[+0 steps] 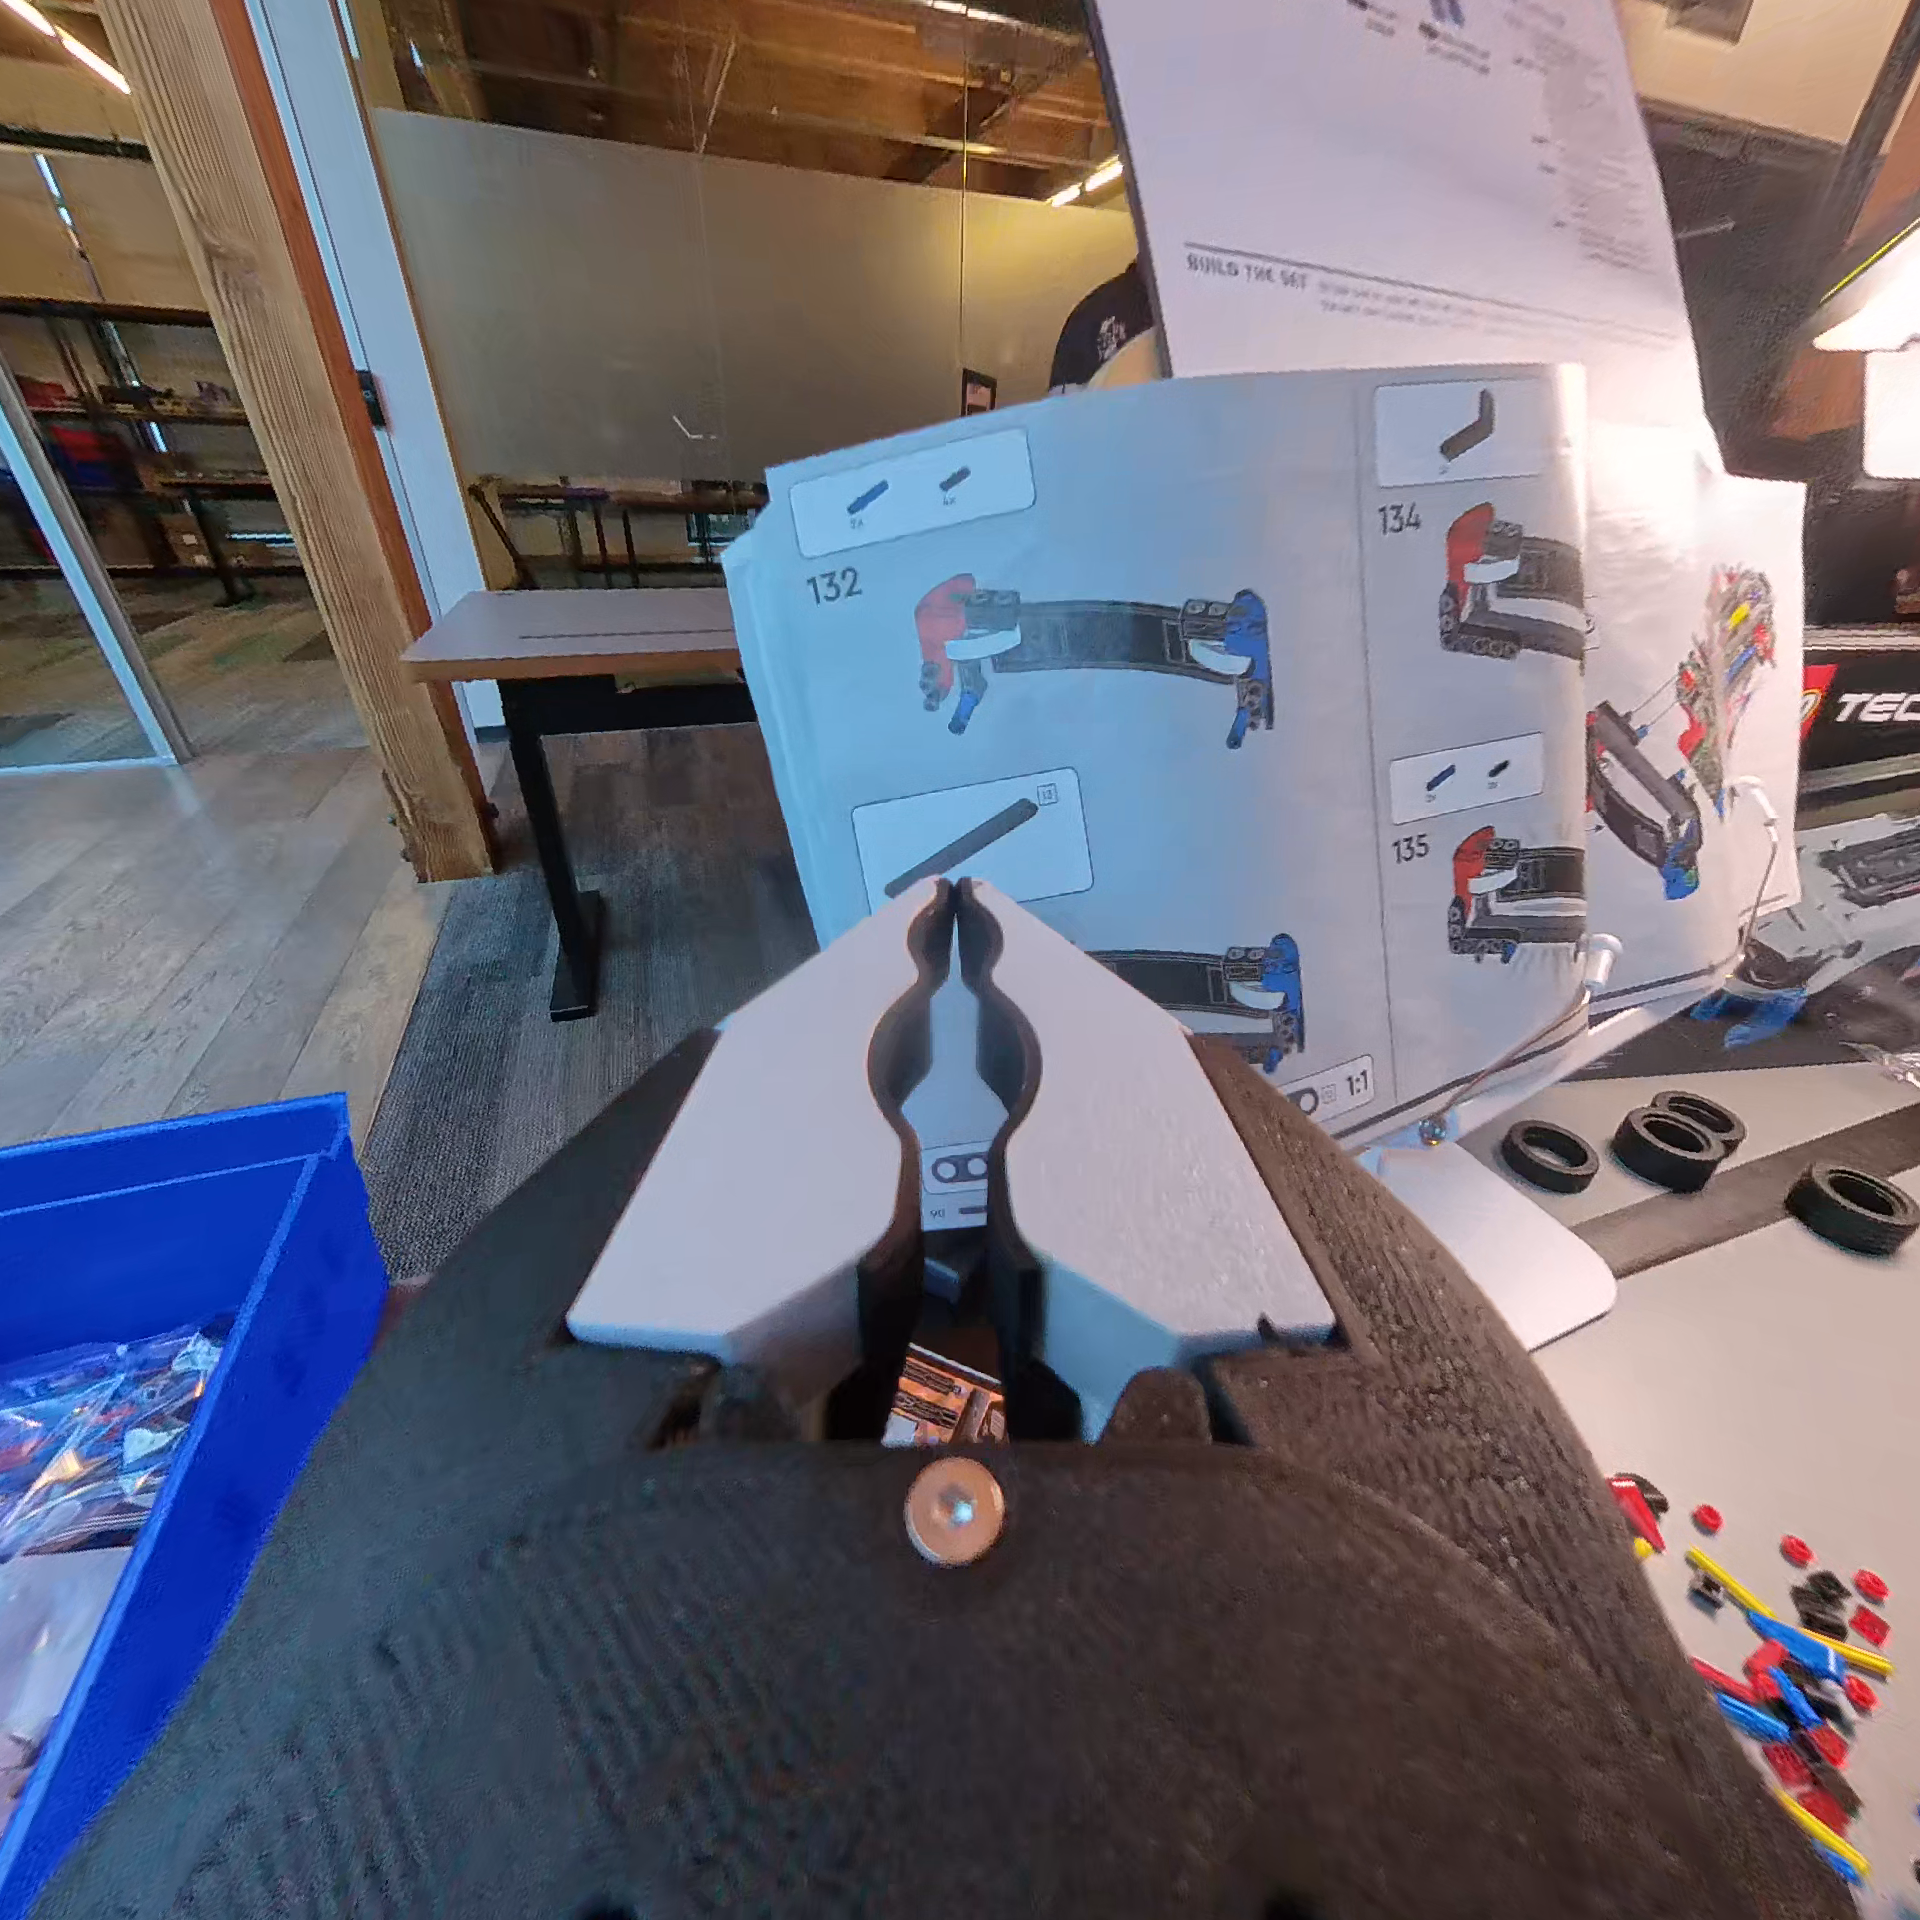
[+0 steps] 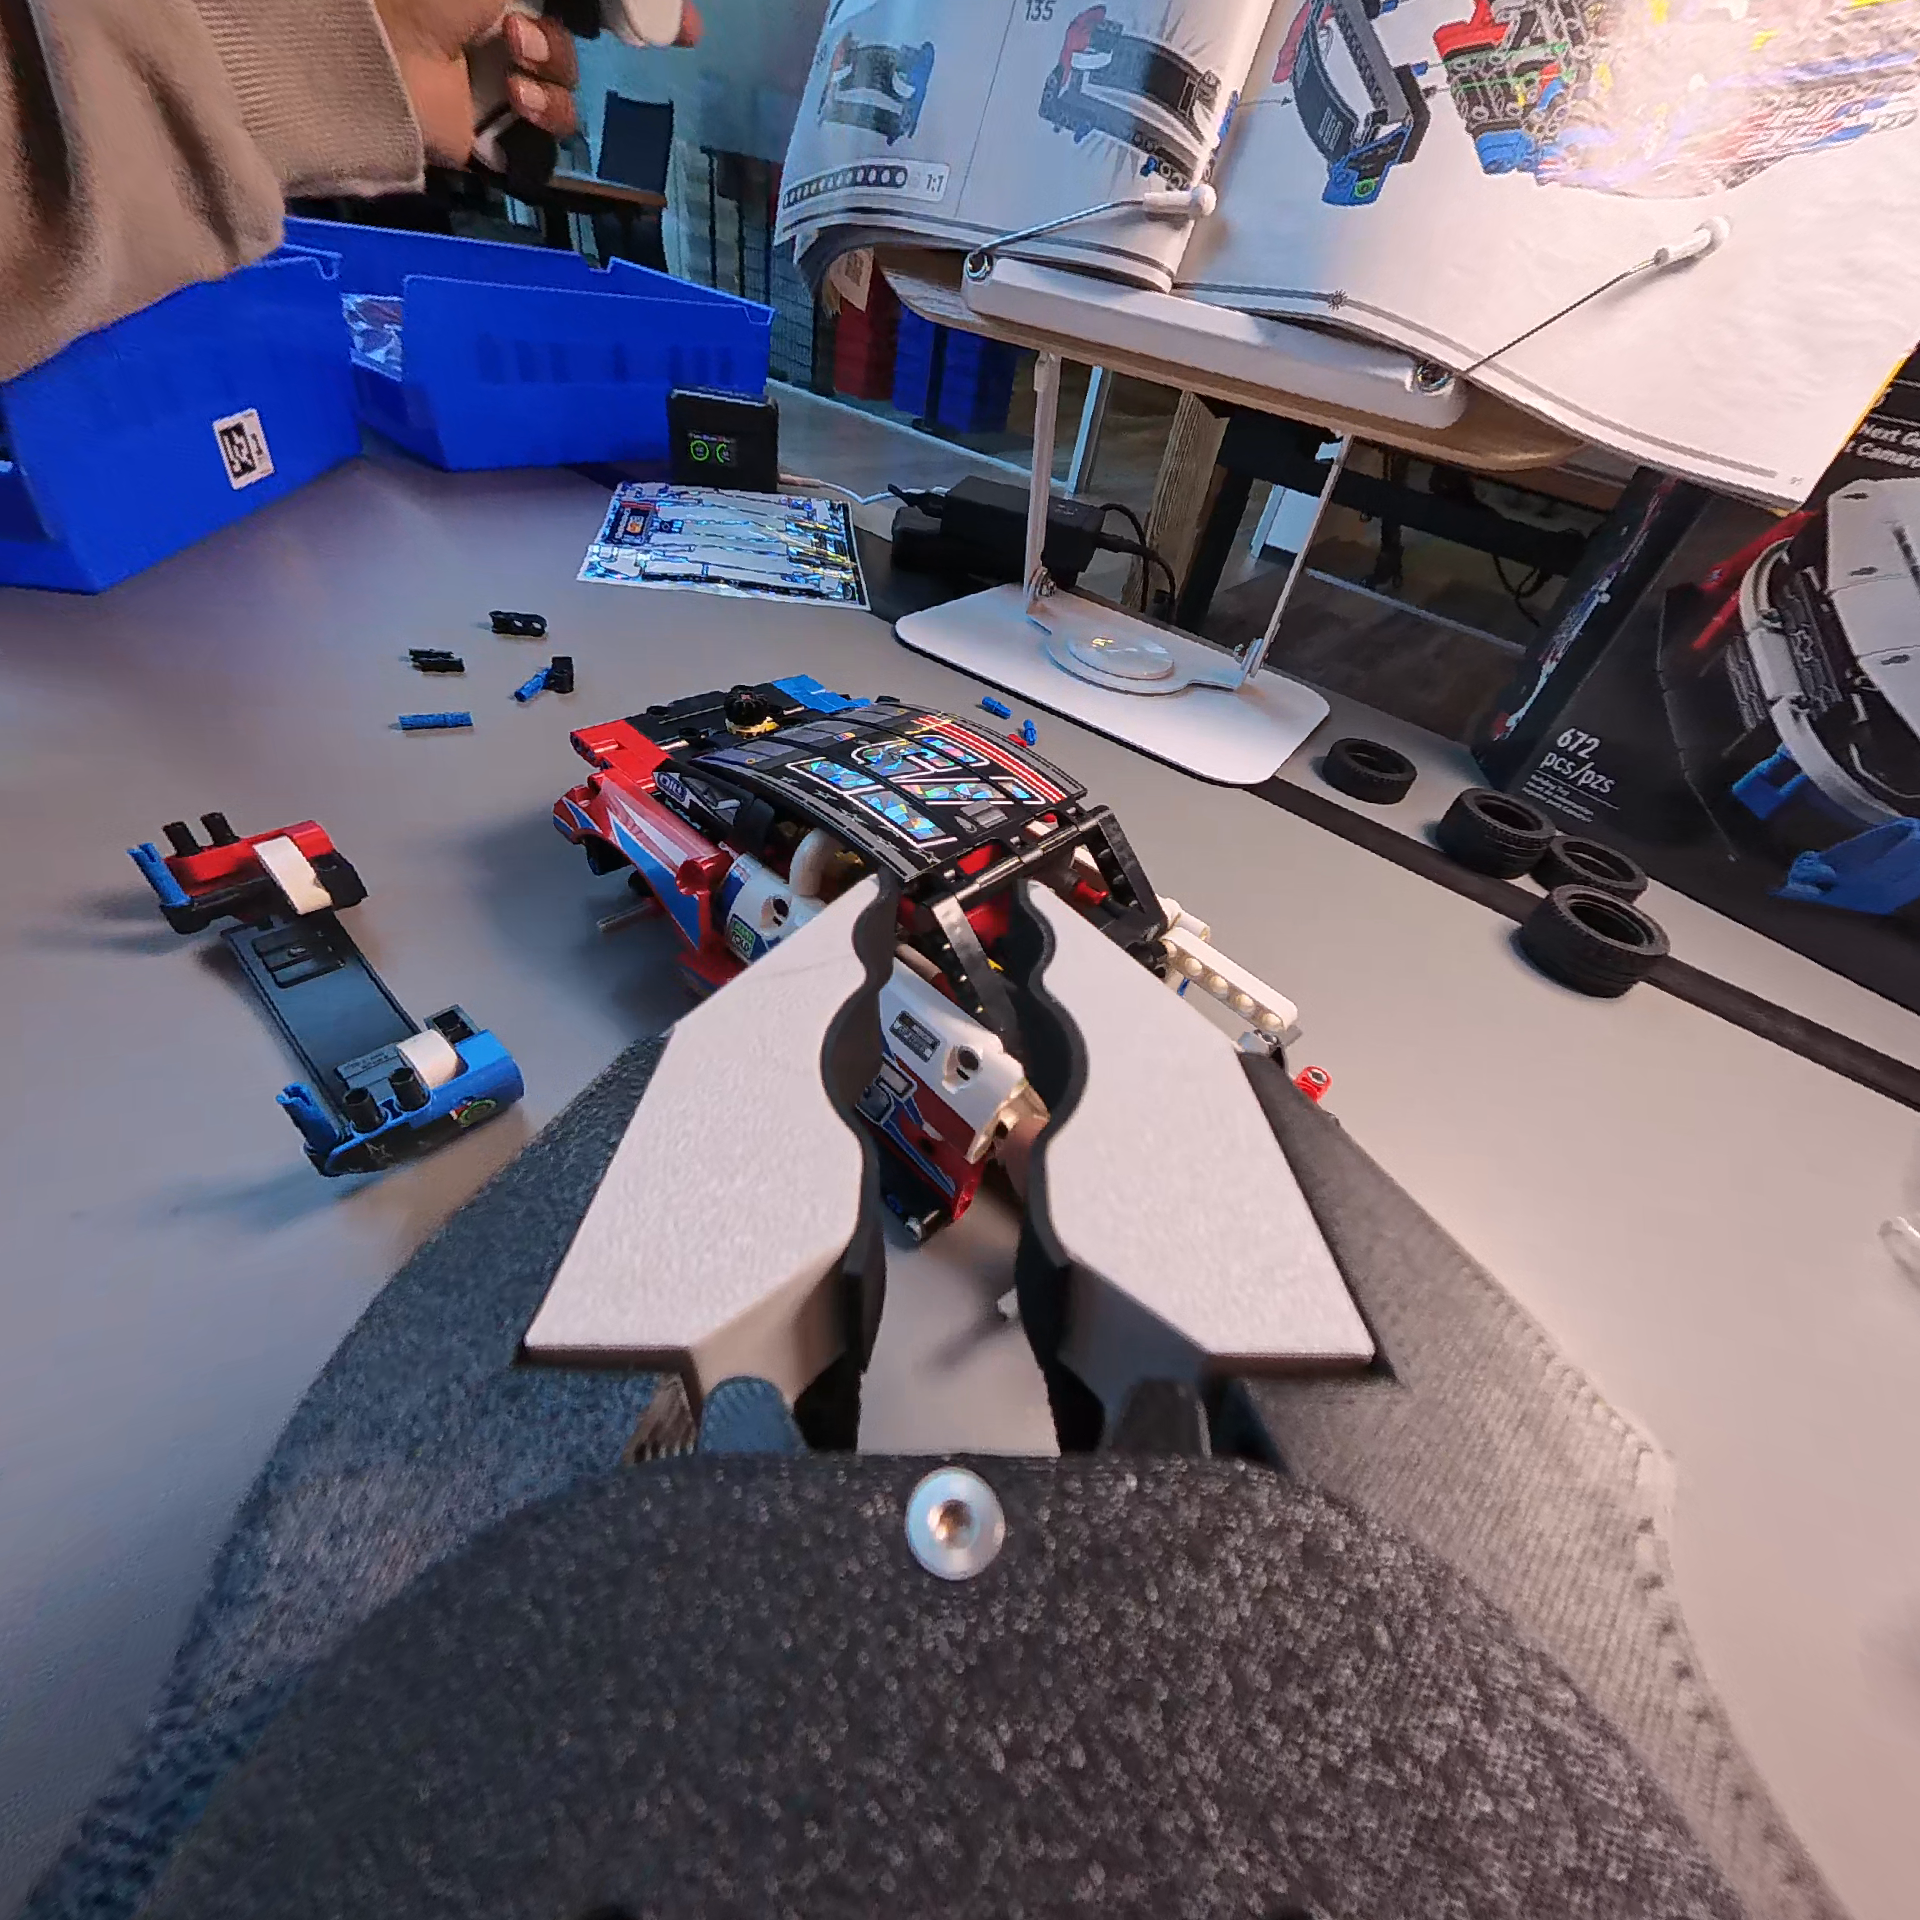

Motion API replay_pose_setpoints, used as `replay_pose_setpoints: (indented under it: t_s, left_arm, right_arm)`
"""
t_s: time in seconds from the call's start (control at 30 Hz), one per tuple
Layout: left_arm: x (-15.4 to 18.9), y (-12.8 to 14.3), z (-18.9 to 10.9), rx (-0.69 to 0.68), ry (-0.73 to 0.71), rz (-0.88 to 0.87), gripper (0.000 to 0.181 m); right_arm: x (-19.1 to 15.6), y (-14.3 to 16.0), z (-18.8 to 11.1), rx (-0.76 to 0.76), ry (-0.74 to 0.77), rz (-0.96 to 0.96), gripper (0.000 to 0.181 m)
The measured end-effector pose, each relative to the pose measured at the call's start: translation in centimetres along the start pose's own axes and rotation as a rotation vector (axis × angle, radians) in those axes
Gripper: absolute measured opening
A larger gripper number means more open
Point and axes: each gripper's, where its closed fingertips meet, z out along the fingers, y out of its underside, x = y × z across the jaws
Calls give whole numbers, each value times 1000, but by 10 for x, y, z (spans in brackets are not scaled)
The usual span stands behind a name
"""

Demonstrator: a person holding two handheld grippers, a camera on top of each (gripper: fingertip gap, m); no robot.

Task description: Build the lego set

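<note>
My left gripper (image 1: 956, 891) is shut, raised in front of the open instruction booklet (image 1: 1143, 675) on its stand; its fingertips meet at the page's lower part, and I see nothing between them. My right gripper (image 2: 954, 894) is low over the table, shut on the rear black frame of the lego car (image 2: 852, 790), which is red, white and blue with a black stickered roof. A separate assembly (image 2: 332, 987), a black panel with a red end and a blue end, lies on the table left of the car.
Blue bins stand at the left (image 2: 187, 416), one holding bagged parts (image 1: 156, 1351). Black tyres (image 2: 1590, 935) lie right of the car beside the set's box (image 2: 1714, 727). Small pins (image 2: 436, 719), a sticker sheet (image 2: 727, 545) and the stand's white base (image 2: 1122, 665) lie behind it. Loose pieces (image 1: 1787, 1662) lie at the right. Tip to tip, the grippers are about 45 cm apart.
</note>
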Motion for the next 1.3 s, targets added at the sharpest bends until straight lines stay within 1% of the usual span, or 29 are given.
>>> replay_pose_setpoints:
  t_s: [0.17,0.27,0.37,0.63,1.3]
  left_arm:
    - [2,14,18,-38,-15,53,0]
    - [5,16,22,-39,-25,116,0]
    - [6,17,24,-42,-23,130,0]
    - [3,21,25,-49,-28,140,0]
    - [10,18,26,-48,-20,166,0]
  right_arm:
    - [2,3,3,-10,1,4,18]
    - [2,4,4,-14,0,5,18]
    - [3,4,4,-10,4,5,18]
    - [3,4,4,-9,1,0,17]
    - [2,5,4,-16,-5,-27,15]
